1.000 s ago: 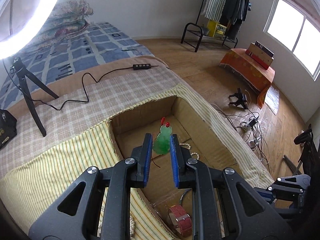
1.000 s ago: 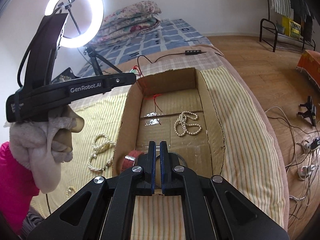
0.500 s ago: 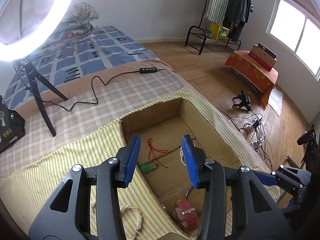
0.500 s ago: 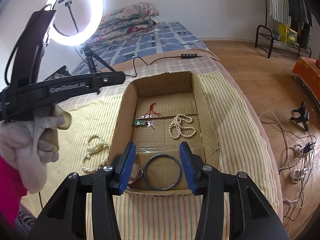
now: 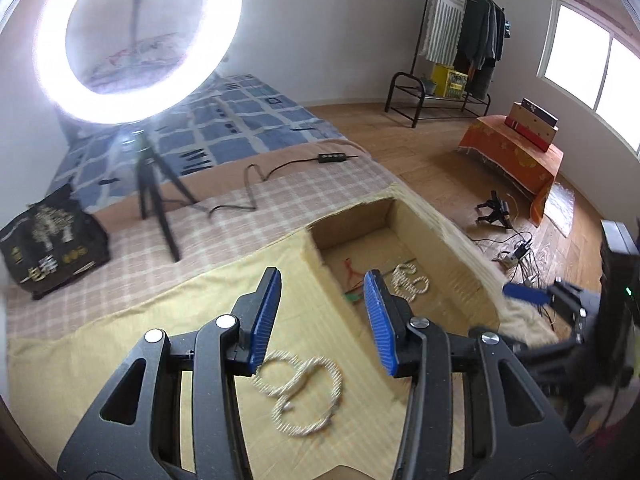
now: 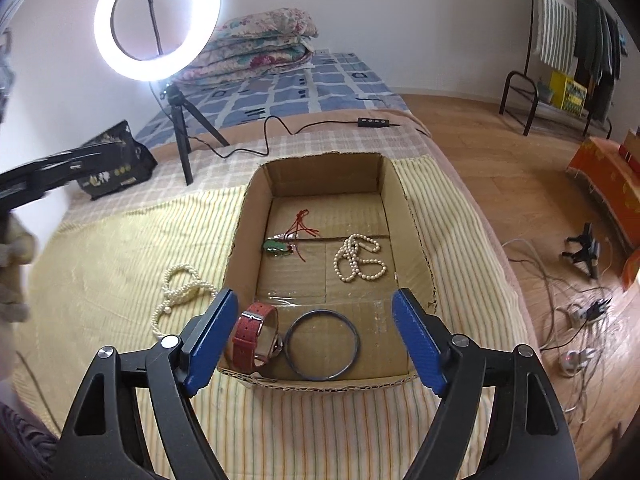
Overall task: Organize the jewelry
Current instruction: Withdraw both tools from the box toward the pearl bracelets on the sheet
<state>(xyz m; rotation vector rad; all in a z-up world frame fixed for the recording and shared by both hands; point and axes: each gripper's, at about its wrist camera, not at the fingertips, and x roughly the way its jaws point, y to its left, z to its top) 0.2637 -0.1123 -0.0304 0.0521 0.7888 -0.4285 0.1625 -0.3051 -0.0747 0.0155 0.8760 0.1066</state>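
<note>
An open cardboard box [image 6: 404, 208] lies on a striped yellow cloth. Inside it are a green pendant on a red cord [image 6: 280, 246], a pearl necklace [image 6: 358, 258], a dark bangle [image 6: 323, 345] and a red-strap watch [image 6: 256, 330]. A second pearl necklace [image 6: 178, 294] lies on the cloth left of the box; it also shows in the left wrist view [image 5: 304, 392]. My right gripper [image 6: 316, 338] is open and empty above the box's near end. My left gripper [image 5: 320, 314] is open and empty above the loose pearl necklace, left of the box [image 5: 452, 240].
A lit ring light on a tripod [image 6: 160, 20] stands behind the box, with its cable and switch [image 6: 374, 122] across the bed. A black bag [image 6: 116, 166] sits at the left. Folded quilts [image 6: 260, 44] lie at the back. Cables and chargers [image 6: 580, 308] lie on the floor, right.
My left gripper opened and dropped the green pendant into the box, then moved left over the loose pearls. My right gripper opened, left the bangle in the box, and drew back.
</note>
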